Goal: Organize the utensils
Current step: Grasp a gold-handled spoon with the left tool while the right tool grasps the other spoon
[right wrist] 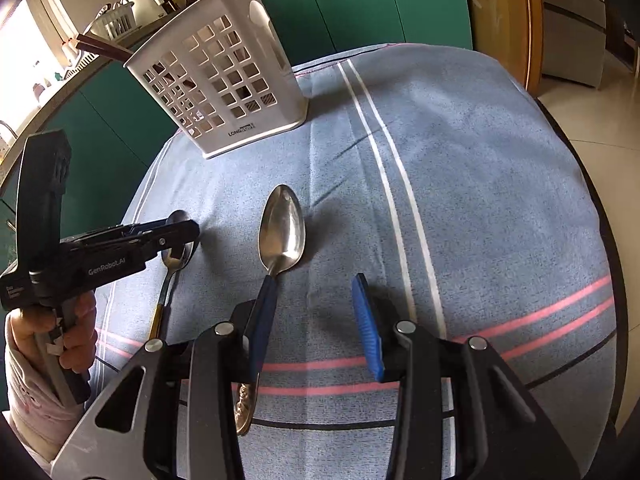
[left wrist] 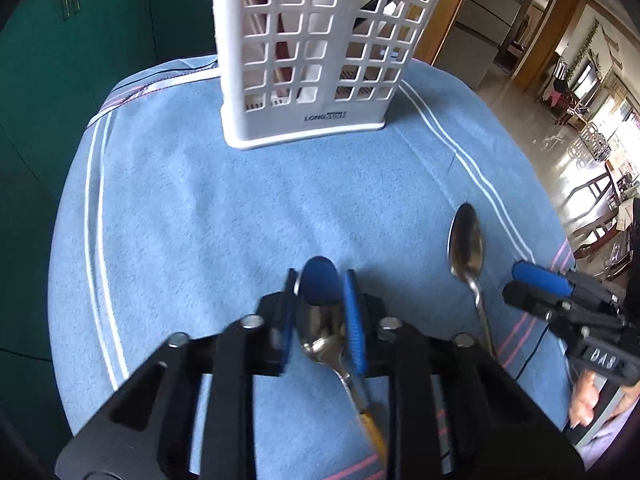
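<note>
Left hand-held gripper (left wrist: 320,300), lower centre, its blue pads narrowed around the bowl of a gold-handled spoon (left wrist: 324,332) lying on the cloth-covered surface (left wrist: 200,208), apparently for lifting. Right hand-held gripper (right wrist: 316,320) hovers half open and empty beside a second spoon (right wrist: 282,232). White basket (left wrist: 316,52), upper centre, is the likely destination

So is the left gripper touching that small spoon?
Touching. In the left wrist view the left gripper has its blue pads against both sides of the small spoon bowl; no gap shows.
</note>
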